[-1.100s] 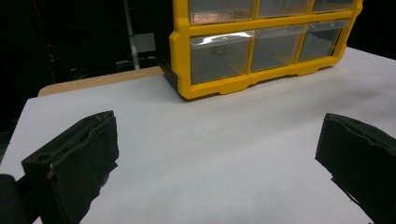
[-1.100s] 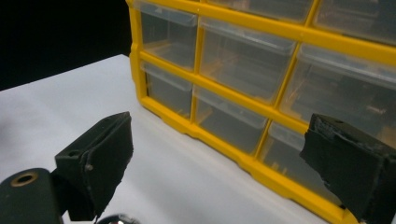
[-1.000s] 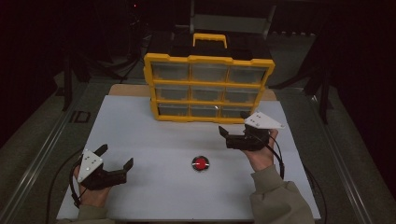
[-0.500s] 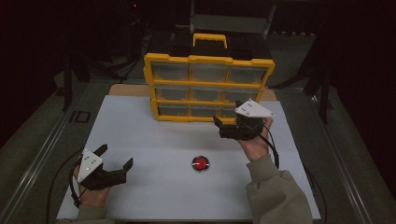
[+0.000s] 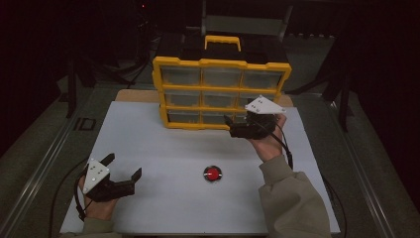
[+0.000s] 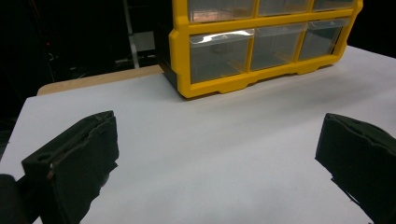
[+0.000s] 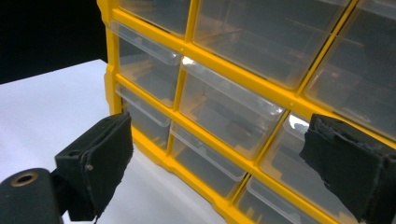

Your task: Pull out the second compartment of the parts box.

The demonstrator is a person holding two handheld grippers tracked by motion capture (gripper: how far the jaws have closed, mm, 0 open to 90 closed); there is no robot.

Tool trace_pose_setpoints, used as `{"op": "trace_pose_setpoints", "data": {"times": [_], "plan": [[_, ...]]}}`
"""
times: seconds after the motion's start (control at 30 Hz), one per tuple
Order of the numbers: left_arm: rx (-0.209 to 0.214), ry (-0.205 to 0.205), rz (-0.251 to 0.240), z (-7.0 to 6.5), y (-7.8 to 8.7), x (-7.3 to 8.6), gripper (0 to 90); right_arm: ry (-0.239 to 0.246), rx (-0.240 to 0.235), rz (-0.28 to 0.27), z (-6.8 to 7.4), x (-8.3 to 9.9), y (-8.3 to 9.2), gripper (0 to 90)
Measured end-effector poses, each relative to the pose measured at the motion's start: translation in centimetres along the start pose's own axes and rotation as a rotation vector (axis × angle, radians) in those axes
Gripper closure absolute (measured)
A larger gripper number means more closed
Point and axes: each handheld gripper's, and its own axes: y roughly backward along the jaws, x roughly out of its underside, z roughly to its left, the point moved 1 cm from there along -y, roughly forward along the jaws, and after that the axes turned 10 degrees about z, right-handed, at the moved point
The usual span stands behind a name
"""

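Note:
A yellow drawer cabinet (image 5: 220, 91) with clear plastic drawers and a black top with a yellow handle stands at the back of the white tabletop (image 5: 163, 148). A small red round object (image 5: 213, 173) lies on the white surface in front of it. My right gripper (image 5: 229, 126) is open and held close to the cabinet's lower right drawers. In the right gripper view its open jaws (image 7: 219, 163) frame the clear drawers (image 7: 224, 112). My left gripper (image 5: 124, 165) rests open at the near left, with nothing between its jaws (image 6: 215, 163), and looks toward the cabinet (image 6: 261, 42).
A wooden board edge (image 5: 133, 95) shows behind the white surface at the left. Metal rails (image 5: 44, 163) run along both sides of the table. A cable (image 5: 285, 146) trails from the right gripper. Bare white surface lies between the left gripper and the red object.
My right gripper has moved forward and slightly left, from beside the red object's far right up to the cabinet's lower right drawers. The left gripper has stayed put.

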Motion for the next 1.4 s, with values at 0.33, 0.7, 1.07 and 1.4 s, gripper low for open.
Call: {"op": "trace_pose_setpoints", "data": {"times": [0.33, 0.7, 1.07, 1.4], "plan": [[-0.001, 0.0, -0.002, 0.0, 0.1, 0.0, 0.0, 0.032, 0.017, 0.031, -0.1, -1.1, -1.5, 8.0], [0.001, 0.004, -0.006, 0.0, 0.1, 0.0, 0.0, 0.078, 0.035, 0.063, 0.1, -1.7, -3.5, 8.0], [0.001, 0.005, -0.008, 0.1, 0.2, 0.0, 0.0, 0.146, 0.088, 0.117, 0.3, -2.3, -5.0, 8.0], [0.0, 0.004, -0.008, 0.1, 0.3, 0.0, 0.0, 0.235, 0.155, 0.158, 1.0, -2.5, -6.1, 8.0]]}}
